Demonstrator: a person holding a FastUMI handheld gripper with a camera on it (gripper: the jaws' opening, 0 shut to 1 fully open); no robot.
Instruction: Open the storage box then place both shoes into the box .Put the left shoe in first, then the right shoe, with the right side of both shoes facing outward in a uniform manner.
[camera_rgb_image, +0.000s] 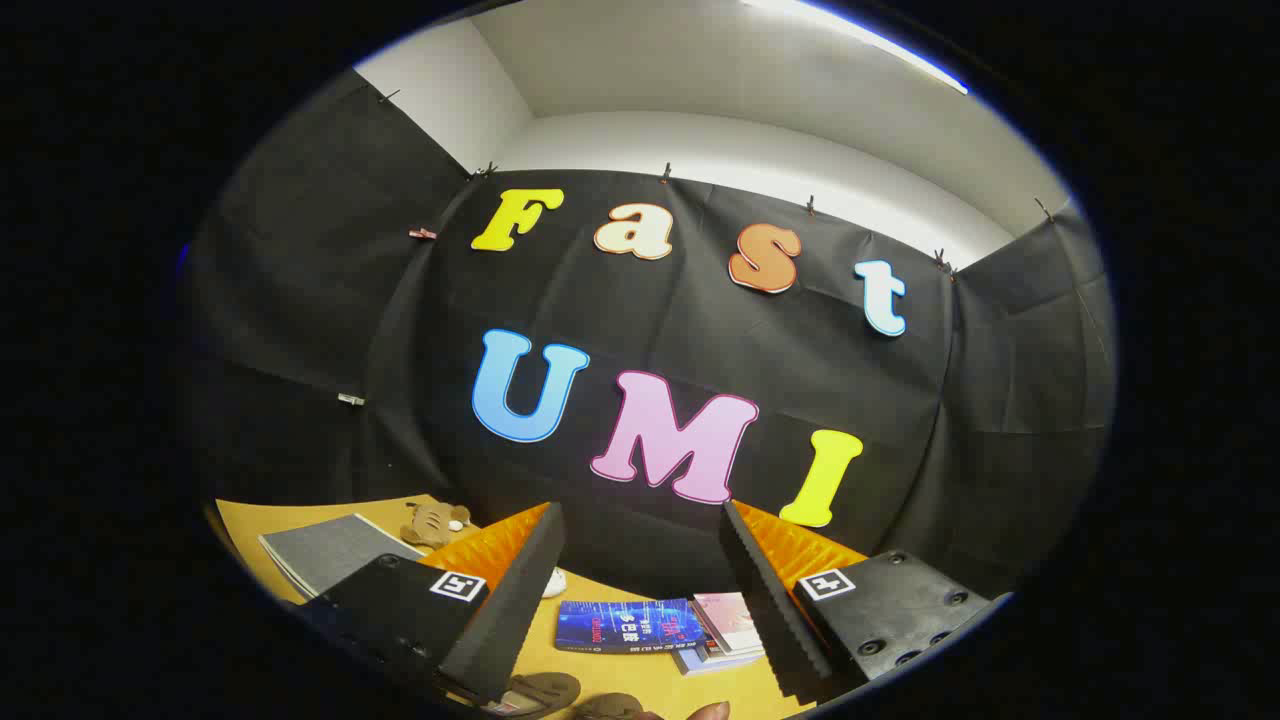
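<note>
Two brown shoes (570, 697) lie side by side on the tan table, just below the open tongs (640, 535).

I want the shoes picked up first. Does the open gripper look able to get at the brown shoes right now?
Probably yes: the gripper is open with nothing between its fingers, and the brown shoes lie on the table just below them, uncovered.
</note>
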